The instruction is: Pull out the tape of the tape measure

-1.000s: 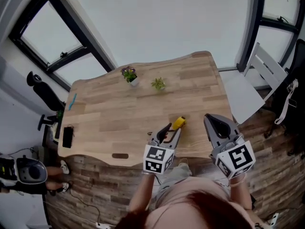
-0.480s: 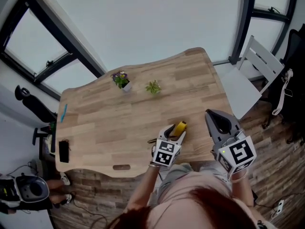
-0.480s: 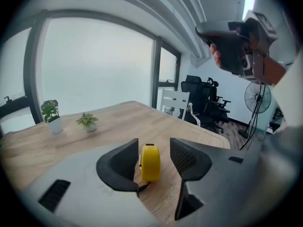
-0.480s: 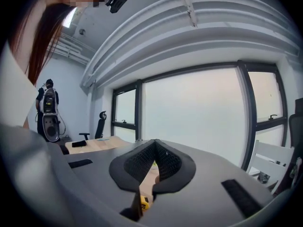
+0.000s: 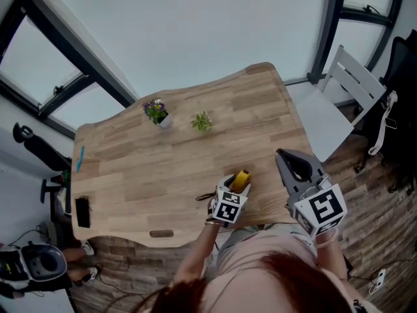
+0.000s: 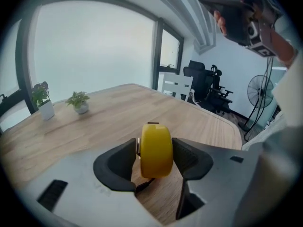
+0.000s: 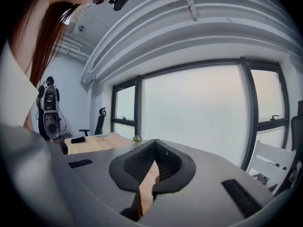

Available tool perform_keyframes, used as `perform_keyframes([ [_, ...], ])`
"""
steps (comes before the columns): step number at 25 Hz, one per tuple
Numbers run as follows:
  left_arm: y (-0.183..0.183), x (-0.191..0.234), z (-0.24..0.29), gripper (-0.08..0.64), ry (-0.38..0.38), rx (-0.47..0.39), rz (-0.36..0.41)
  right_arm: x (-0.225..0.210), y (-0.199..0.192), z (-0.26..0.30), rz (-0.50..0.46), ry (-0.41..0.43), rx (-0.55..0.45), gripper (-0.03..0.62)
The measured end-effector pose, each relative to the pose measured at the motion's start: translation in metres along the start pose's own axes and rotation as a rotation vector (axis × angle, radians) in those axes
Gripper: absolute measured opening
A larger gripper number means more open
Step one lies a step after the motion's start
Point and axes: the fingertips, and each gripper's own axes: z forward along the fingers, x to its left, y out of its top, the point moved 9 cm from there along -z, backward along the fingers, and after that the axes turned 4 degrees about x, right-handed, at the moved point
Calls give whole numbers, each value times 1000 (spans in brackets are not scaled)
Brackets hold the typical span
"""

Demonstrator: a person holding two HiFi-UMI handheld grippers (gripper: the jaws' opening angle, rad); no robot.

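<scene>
A yellow tape measure [image 5: 242,178] stands on edge near the front of the wooden table [image 5: 163,165]. In the left gripper view the tape measure [image 6: 156,150] sits between my left gripper's [image 6: 155,148] two dark pads, with a small gap on the left side. Those jaws are opening and do not press on it. A dark strap [image 6: 143,186] trails under the case. My left gripper [image 5: 237,183] reaches in from the front edge. My right gripper [image 5: 282,155] is raised off the table's right side, shut and empty, its pads [image 7: 142,167] meeting.
Two small potted plants [image 5: 156,111] [image 5: 202,120] stand at the back of the table. A black phone [image 5: 82,211] and a blue pen [image 5: 80,158] lie at its left end. A white chair [image 5: 339,103] stands to the right, and office chairs are on the floor at left.
My left gripper has moved forward until the tape measure is between its jaws, and the jaws have widened. The right gripper has stayed shut and raised.
</scene>
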Motion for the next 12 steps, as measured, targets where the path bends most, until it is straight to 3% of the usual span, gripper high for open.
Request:
perform_keyframes([
  [8,-13,-3,19,179,86,33,-8,-24,4,11,0,41,14,-5],
  [12,-12,-1,21,175,87,18,-33,-34,-1,14,5,52,35,-5],
])
